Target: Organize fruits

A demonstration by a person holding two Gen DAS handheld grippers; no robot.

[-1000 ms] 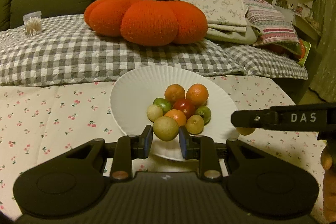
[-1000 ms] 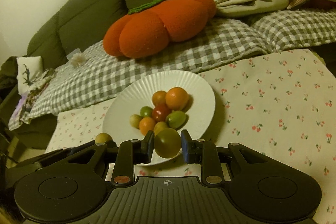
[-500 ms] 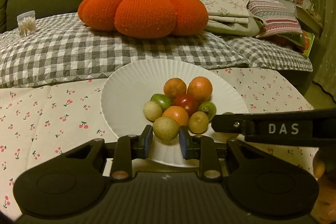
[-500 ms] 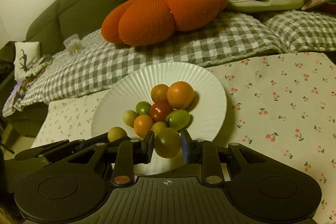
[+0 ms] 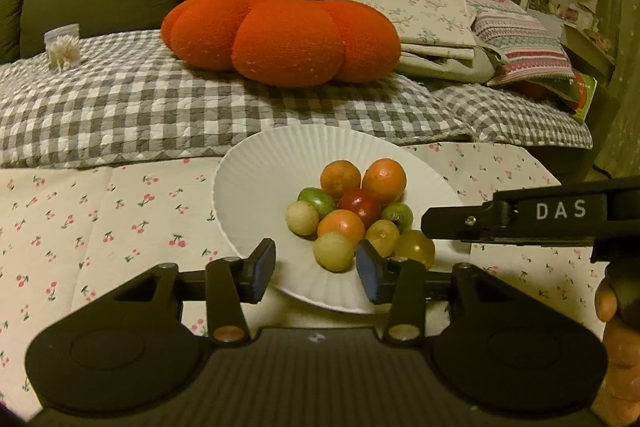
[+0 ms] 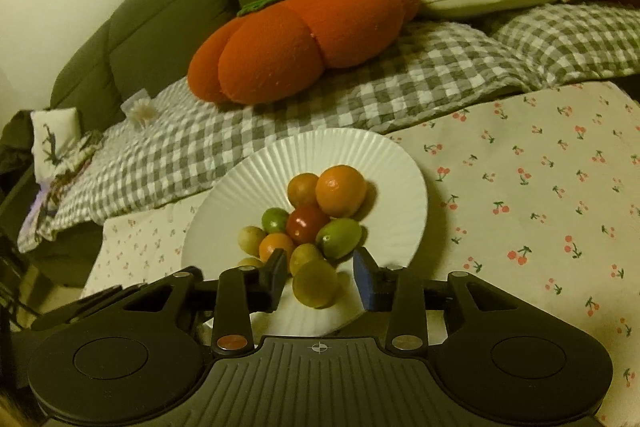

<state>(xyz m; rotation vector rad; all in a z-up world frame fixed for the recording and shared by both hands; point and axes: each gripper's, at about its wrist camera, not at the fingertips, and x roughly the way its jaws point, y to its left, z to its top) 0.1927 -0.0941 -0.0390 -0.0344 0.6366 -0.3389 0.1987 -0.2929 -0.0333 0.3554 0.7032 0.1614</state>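
The fruits (image 5: 352,213) crowd the near half of the plate (image 5: 256,171), touching one another, so no tongs could slip between them. The plate's far and left part, middle of the left view, lies bare. Both tongs stand spread at the near rim: the left tongs (image 5: 316,269) with a pale fruit (image 5: 334,251) loose in the gap, the right tongs (image 6: 320,277) with a yellow-green fruit (image 6: 315,283) loose between. The right tongs' arm bars the right of the left view. Cherry-print surface (image 6: 540,187) right of the plate is open; the checked blanket (image 5: 120,107) and cushion (image 5: 280,35) wall off the top
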